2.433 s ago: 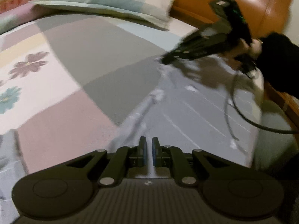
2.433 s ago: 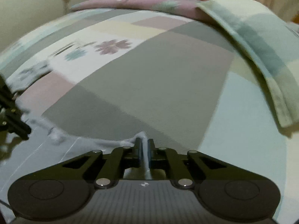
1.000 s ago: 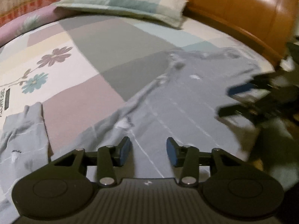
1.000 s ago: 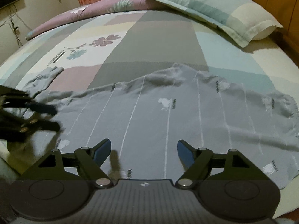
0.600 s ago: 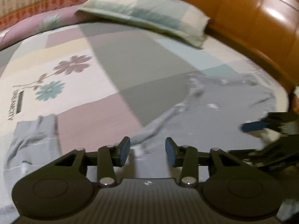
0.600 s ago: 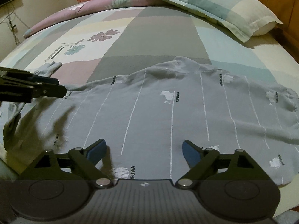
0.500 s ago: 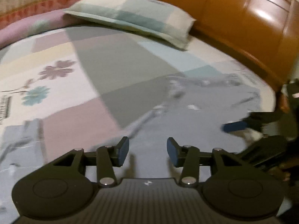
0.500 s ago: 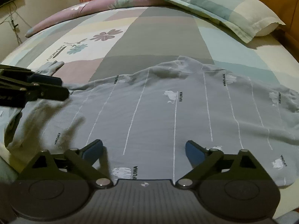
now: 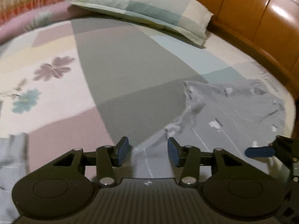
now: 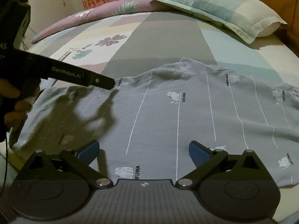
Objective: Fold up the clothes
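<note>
While nothing is gripped yet, the shirt (image 10: 186, 115) lies spread flat on the bed (image 10: 158, 37), long axis running left to right across the right wrist view, collar edge on the far side toward the pillow (image 10: 220, 5), hem on the near side under the right tongs.

Left of the shirt's middle: left gripper (image 10: 110, 83) reaches in from the left, tips over the far left edge of the shirt, near the shoulder. Whether they touch the cloth, cannot tell. In its own view the left gripper (image 9: 147, 150) has jaws partly spread, nothing pinched; the shirt's far edge runs up between them. A loose bit of grey cloth (image 9: 11, 149) lies left of the shirt, likely a sleeve.

Shirt middle, near edge: right gripper (image 10: 143, 150) sits just above the hem, jaws spreading to full width, only flat cloth between them, pads not pressing on it.

Judgement: the coming move turns on the left side. The left tongs are nearer the left shoulder and sleeve, so that hand likely takes that side and carries it rightward across the long axis; the right tongs are better placed for the hem.
</note>
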Demonstrator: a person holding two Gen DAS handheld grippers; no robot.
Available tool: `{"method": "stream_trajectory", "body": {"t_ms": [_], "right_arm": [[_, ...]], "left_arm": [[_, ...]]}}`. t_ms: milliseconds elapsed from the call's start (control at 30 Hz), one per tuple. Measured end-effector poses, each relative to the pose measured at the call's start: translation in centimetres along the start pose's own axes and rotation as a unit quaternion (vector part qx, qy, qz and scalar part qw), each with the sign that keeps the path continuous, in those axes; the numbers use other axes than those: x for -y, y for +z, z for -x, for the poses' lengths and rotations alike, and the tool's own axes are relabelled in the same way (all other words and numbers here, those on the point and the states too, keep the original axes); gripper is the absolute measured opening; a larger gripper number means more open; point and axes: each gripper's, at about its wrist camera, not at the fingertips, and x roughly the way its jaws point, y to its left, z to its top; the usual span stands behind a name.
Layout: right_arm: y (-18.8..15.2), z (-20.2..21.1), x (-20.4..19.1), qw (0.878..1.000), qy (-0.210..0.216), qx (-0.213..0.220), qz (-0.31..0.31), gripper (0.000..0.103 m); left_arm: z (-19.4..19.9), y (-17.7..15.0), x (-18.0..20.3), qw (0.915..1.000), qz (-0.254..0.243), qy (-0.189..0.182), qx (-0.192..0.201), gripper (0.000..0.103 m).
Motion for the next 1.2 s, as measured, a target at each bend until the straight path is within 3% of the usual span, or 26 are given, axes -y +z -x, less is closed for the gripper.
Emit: {"method": "stream_trajectory", "body": {"t_ms": [100,300,533,667,833,967,1200], "right_arm": [[-0.1,0.1,0.2,1.0,0.006,0.007,-0.004,0.103],[-0.4,0.4,0.9,0.999,0.024,0.02,-0.019,0.103],[-0.5,0.6,1.2,0.999,0.032,0.025,-0.024,0.103],[-0.6,0.7,1.2,0.999,0.034,0.025,-0.026,0.103],[-0.7,1.0,1.4,0.999,0.035,0.024,-0.031,0.103],[-0.7,0.9,1.3,0.999,0.032,0.024,-0.028,0.103],[-0.9,0.8,1.0,0.999,0.022,0.023,-0.02,0.103]], "left_arm": [[1.8,-0.4,0.5,1.0,-0.005,-0.008,0.001,0.048],[5.4,-4.1,2.0,0.9992,-0.036,0.013,-0.007,0.049],[5.1,-7.4,0.2,0.999,0.032,0.019,-0.025,0.052],[4.6,-6.3,-0.6,0.9979,0.055,0.023,-0.024,0.052],[5.4,-5.4,0.4,0.9984,0.04,0.033,-0.022,0.052],[6.6,-6.6,1.0,0.9985,0.036,0.035,-0.022,0.053],[7.1,-9.6,0.3,0.9957,0.08,0.037,-0.03,0.06]]}}
